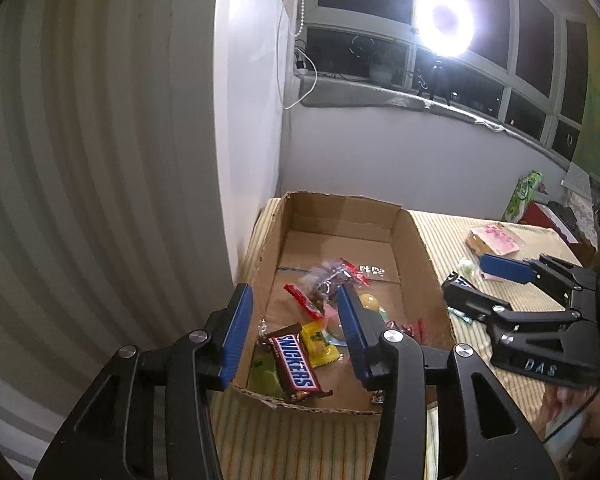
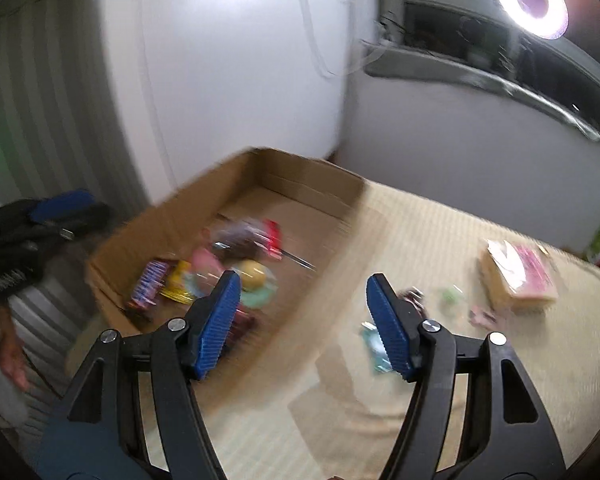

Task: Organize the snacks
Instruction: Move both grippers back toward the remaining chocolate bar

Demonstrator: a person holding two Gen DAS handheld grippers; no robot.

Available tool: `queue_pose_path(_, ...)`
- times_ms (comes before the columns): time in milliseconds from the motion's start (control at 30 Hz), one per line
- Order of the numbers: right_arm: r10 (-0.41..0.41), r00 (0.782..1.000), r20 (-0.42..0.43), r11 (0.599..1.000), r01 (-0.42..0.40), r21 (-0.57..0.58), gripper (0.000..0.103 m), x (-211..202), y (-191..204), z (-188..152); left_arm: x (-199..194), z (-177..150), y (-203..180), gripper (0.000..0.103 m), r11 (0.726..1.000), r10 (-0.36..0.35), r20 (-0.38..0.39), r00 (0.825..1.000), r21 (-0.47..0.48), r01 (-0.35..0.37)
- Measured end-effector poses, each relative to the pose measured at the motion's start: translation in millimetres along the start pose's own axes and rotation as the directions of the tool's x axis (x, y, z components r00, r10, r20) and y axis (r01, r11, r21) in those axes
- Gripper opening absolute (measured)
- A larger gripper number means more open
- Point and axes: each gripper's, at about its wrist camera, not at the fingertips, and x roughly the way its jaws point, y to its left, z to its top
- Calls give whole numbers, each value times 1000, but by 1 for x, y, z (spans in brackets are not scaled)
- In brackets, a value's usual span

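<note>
Snacks gathered in the cardboard box (image 1: pixel 416 248)
Both the left gripper (image 1: pixel 296 336) and the right gripper (image 2: pixel 300 324) are held released, nothing grasped

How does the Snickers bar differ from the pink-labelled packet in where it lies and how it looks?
The Snickers bar lies inside the cardboard box; the pink-labelled packet lies outside it on the striped cloth. The Snickers bar is a slim brown wrapper; the packet is broader and pale. Neither is held.
</note>
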Motion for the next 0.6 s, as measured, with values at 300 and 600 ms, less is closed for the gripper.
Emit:
queue_pose_path(300, -83, 996, -21, 993, 84, 85, 68, -16, -56, -23, -3, 3, -25, 47, 999, -21, 6, 1000, 29, 21)
queue_pose_path(600, -108, 994, -18, 986, 109, 129, 68, -31, -85, -37, -4, 5, -71, 47, 993, -73, -3, 997, 95, 73)
